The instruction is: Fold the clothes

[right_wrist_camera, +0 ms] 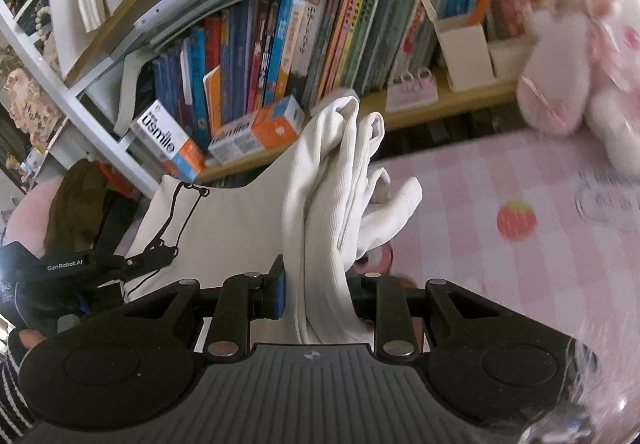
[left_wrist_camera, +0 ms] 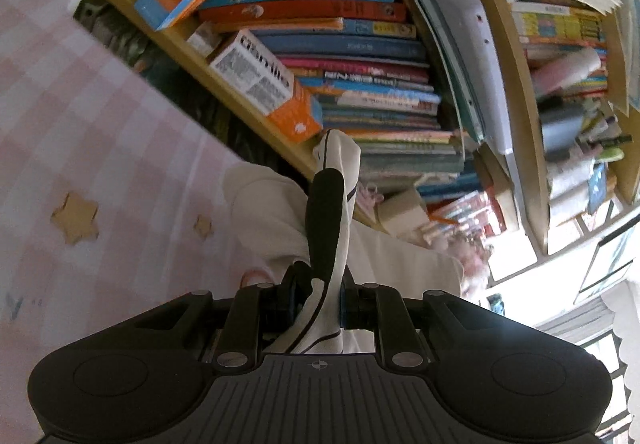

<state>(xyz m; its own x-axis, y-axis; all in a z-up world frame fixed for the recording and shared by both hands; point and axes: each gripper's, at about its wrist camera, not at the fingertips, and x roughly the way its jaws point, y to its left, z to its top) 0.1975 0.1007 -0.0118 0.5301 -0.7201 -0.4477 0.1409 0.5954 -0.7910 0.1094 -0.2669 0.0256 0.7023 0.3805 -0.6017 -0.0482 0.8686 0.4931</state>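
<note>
a pink-and-white checked bedsheet (left_wrist_camera: pixel 80 116) dotted with tan stars stretches at far left, beneath a wooden bookshelf (left_wrist_camera: pixel 200 60) packed with thin, glossy picture books. the left gripper (left_wrist_camera: pixel 326 180) has its dark, smooth fingers (left_wrist_camera: pixel 326 204) pinched tight on a fold of the white garment (left_wrist_camera: pixel 336 160), a soft cream cloth with thin dark piping, which drapes down behind the fingers onto the bed. orange-and-white cartons (left_wrist_camera: pixel 260 84) reading "usmile" lean against the books just behind it. from the other side, the left tool's black body, lettered "genrobot.ai", shows at the edge, gripping a flat panel printed with black line art. the right gripper (right_wrist_camera: pixel 320 284) is clamped on a bunched, finely ribbed length of the same cloth, standing upright before the shelf. a fuzzy pink plush toy (right_wrist_camera: pixel 580 64), blurred, sits at far right.
</note>
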